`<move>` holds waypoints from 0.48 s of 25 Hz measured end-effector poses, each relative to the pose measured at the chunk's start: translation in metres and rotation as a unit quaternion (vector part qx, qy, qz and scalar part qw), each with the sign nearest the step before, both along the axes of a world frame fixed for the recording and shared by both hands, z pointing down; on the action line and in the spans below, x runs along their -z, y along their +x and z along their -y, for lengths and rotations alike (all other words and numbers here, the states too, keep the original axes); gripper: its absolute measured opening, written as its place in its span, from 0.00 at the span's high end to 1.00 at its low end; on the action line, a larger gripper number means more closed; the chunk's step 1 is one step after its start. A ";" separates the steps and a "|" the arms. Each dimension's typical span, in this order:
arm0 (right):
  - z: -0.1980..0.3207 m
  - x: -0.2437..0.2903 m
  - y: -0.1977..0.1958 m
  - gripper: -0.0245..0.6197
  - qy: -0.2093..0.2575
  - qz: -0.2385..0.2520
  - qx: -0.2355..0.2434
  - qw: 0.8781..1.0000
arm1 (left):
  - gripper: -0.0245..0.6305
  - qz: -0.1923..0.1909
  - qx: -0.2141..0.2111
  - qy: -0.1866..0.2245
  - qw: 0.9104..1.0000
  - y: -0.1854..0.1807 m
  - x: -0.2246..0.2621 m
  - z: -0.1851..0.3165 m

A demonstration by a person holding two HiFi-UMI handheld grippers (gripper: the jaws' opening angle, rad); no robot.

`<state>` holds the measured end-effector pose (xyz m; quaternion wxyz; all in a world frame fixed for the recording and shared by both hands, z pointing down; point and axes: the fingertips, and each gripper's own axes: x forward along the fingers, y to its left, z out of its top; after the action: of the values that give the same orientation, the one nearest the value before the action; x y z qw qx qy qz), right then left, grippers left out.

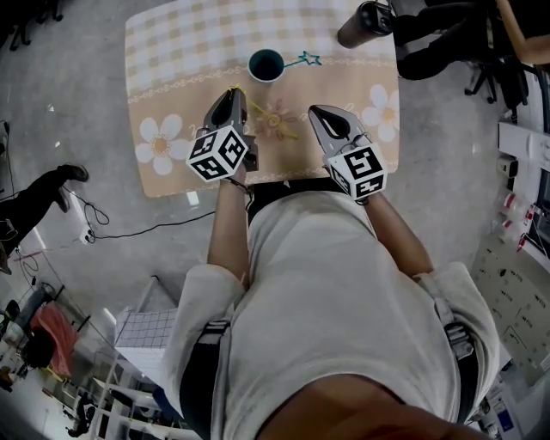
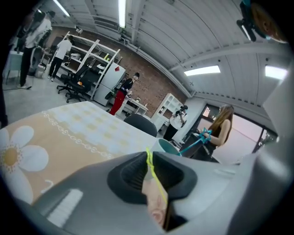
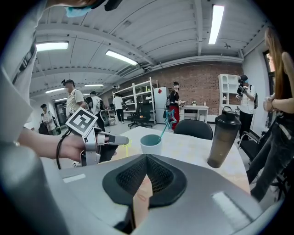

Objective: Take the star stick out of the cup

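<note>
Holds thin yellow stick [image 1: 271, 116] in left gripper [image 1: 234, 94] jaws; right gripper [image 1: 316, 113] jaws closed, empty. Likely light, bendy: take thin teal star stick [image 1: 308, 59] above round teal cup [image 1: 251, 65] rim.

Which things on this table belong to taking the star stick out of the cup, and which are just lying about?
Job: cup; blue star stick in it; yellow star stick in left hand-held gripper.
Lying about: dark bottle; flowered tablecloth.
</note>
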<state>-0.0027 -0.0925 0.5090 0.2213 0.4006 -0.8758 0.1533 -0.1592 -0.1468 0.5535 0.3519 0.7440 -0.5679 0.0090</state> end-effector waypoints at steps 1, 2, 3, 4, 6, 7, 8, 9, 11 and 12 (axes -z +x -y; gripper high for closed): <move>0.002 -0.001 0.000 0.96 -0.001 -0.001 0.001 1.000 | 0.91 0.005 0.001 -0.004 1.000 -0.001 -0.004 0.002; 0.003 -0.002 0.001 0.96 -0.002 -0.001 0.001 1.000 | 0.90 0.009 0.001 -0.007 1.000 -0.002 -0.007 0.003; 0.005 -0.002 0.001 0.96 -0.003 -0.002 0.001 1.000 | 0.90 0.011 0.002 -0.011 1.000 -0.002 -0.010 0.005; 0.007 -0.003 0.001 0.96 -0.004 -0.002 0.000 1.000 | 0.90 0.013 0.002 -0.014 1.000 -0.003 -0.013 0.007; 0.010 -0.004 0.002 0.96 -0.006 -0.001 -0.002 1.000 | 0.89 0.019 0.001 -0.021 1.000 -0.005 -0.019 0.010; 0.011 -0.004 0.002 0.96 -0.007 -0.001 -0.003 1.000 | 0.89 0.022 0.000 -0.025 0.999 -0.005 -0.023 0.012; 0.012 -0.005 0.002 0.96 -0.008 -0.001 -0.003 1.000 | 0.89 0.025 -0.001 -0.030 0.999 -0.005 -0.027 0.013; 0.013 -0.005 0.002 0.96 -0.008 -0.001 -0.003 1.000 | 0.89 0.027 -0.003 -0.036 0.999 -0.005 -0.031 0.013; 0.014 -0.006 0.002 0.96 -0.009 0.000 -0.004 1.000 | 0.88 0.031 -0.006 -0.046 0.998 -0.005 -0.039 0.015; 0.015 -0.006 0.002 0.96 -0.009 0.000 -0.004 1.000 | 0.88 0.035 -0.008 -0.051 0.998 -0.005 -0.042 0.015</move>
<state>-0.0011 -0.1077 0.5147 0.2248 0.4021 -0.8726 0.1623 -0.1646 -0.1621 0.5960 0.3695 0.7286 -0.5729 0.0665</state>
